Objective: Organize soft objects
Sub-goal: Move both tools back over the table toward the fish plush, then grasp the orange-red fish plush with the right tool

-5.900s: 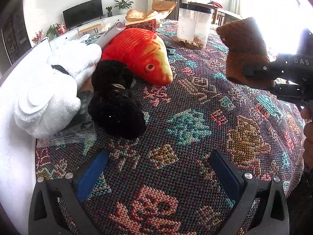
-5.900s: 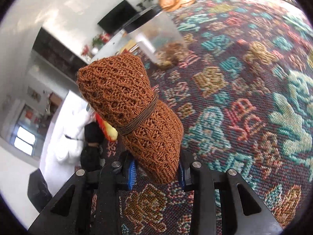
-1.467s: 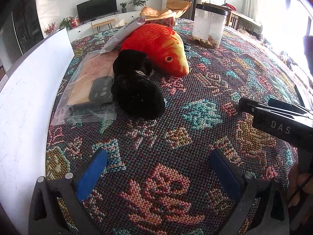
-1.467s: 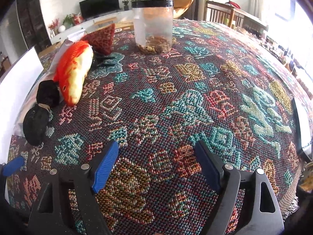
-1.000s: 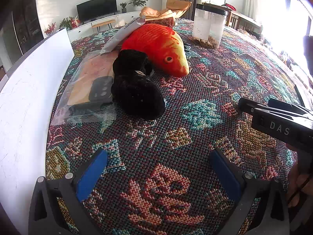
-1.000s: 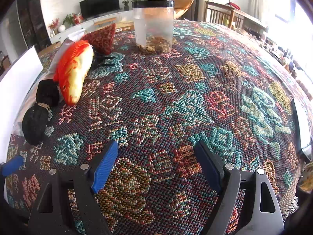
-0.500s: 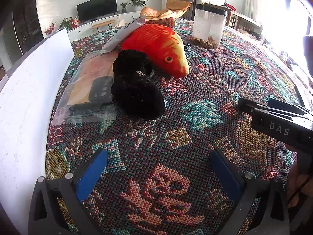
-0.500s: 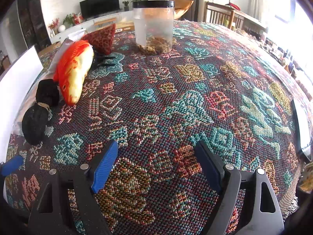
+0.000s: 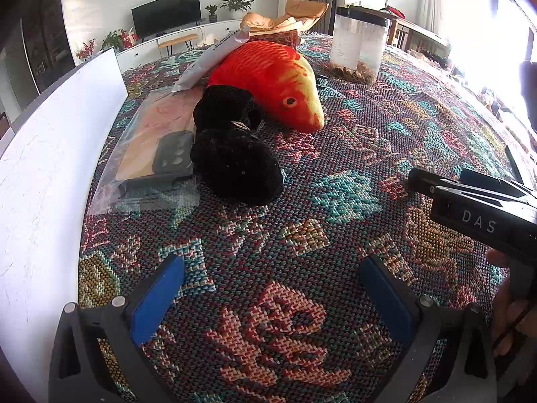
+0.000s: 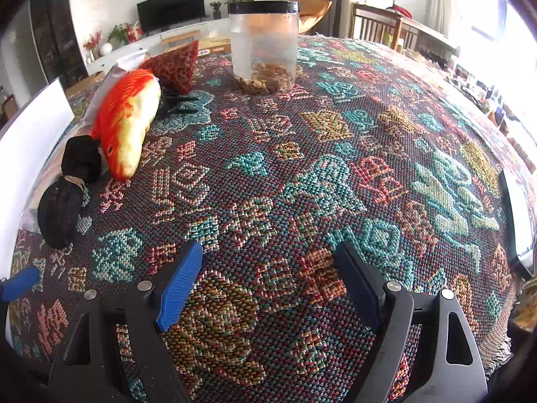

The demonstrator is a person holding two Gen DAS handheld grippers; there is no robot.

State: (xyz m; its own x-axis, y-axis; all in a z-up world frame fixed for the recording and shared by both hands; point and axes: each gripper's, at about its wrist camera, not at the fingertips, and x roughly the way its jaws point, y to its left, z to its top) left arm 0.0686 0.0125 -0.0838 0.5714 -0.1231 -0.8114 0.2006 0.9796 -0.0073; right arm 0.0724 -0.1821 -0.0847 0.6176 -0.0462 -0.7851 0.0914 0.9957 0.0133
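Observation:
An orange plush fish [image 9: 275,80] lies on the patterned tablecloth; it also shows in the right wrist view [image 10: 126,119]. A black soft bundle tied with a band [image 9: 231,147] lies against its head, also in the right wrist view [image 10: 68,191]. A dark red knitted pouch [image 10: 174,63] sits behind the fish. My left gripper [image 9: 268,295] is open and empty, low over the cloth in front of the bundle. My right gripper [image 10: 268,278] is open and empty; its body [image 9: 476,211] shows at the right of the left wrist view.
A clear jar with a black lid [image 10: 263,47] stands at the back. A clear plastic bag with flat items [image 9: 151,147] lies left of the bundle. A white board [image 9: 43,168] runs along the left edge. A dark flat device [image 10: 518,221] lies at the right edge.
Since 5.9 s ago the right gripper let go of the brown knitted roll, and the white plush is gone from the left. Over the last second nothing has visibly moved.

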